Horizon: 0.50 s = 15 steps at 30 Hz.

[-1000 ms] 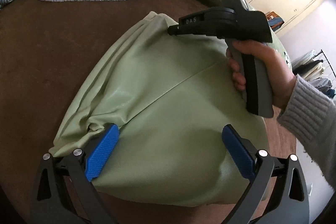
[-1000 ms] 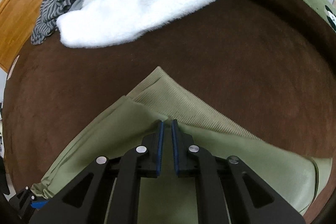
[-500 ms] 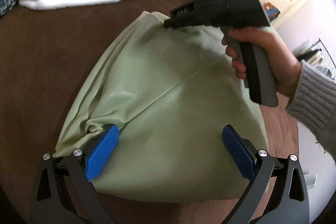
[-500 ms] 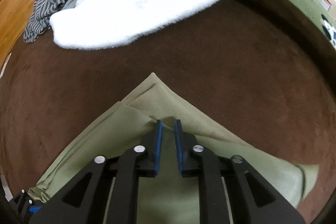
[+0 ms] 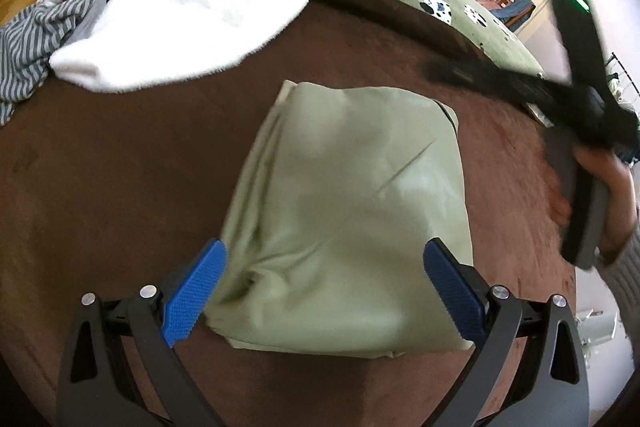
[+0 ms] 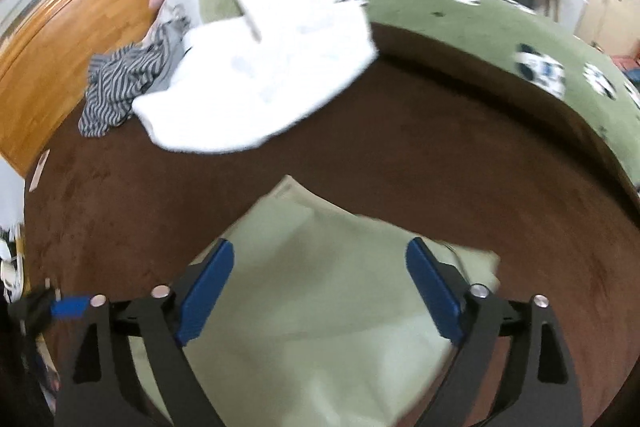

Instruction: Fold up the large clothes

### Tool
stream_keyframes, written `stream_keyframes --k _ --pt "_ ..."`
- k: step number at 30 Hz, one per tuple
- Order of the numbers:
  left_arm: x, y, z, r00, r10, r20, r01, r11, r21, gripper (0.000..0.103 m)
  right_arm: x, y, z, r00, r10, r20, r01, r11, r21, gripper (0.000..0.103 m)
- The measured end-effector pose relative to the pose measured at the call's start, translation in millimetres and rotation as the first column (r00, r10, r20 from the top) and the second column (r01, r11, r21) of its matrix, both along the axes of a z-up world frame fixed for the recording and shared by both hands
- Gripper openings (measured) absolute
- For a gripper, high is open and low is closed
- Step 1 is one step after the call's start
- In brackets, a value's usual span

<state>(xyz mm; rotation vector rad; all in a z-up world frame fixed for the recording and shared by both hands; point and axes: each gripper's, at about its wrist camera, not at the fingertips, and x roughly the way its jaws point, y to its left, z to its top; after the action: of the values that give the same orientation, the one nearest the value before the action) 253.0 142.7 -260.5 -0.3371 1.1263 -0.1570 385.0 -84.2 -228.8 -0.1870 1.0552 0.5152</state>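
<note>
Right wrist: right claw just opened wide, empty, above green garment.

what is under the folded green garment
The folded green garment lies on a brown cover, visible all around it. Whether anything else lies beneath the garment cannot be seen; the cloth hides it.

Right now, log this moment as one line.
stage: fold done | green garment: folded, released | left gripper: open | right gripper: just opened, empty
</note>
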Motion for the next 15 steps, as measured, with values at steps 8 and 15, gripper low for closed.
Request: stream_keyframes --k 8,15 --pt "49.5 46.6 -41.3 0.993 -0.081 -0.088 0.068 0.988 -0.142 0.096 -35.9 -86.9 -17.7 0.978 -0.185 -0.1 0.196 0.974 0.116 0.095" --pt "81.9 54.0 -102.6 0.967 -0.219 -0.129 0.159 0.917 -0.365 0.096 -66.3 -127.4 -79.5 0.932 -0.31 -0.19 0.341 0.926 0.163 0.095"
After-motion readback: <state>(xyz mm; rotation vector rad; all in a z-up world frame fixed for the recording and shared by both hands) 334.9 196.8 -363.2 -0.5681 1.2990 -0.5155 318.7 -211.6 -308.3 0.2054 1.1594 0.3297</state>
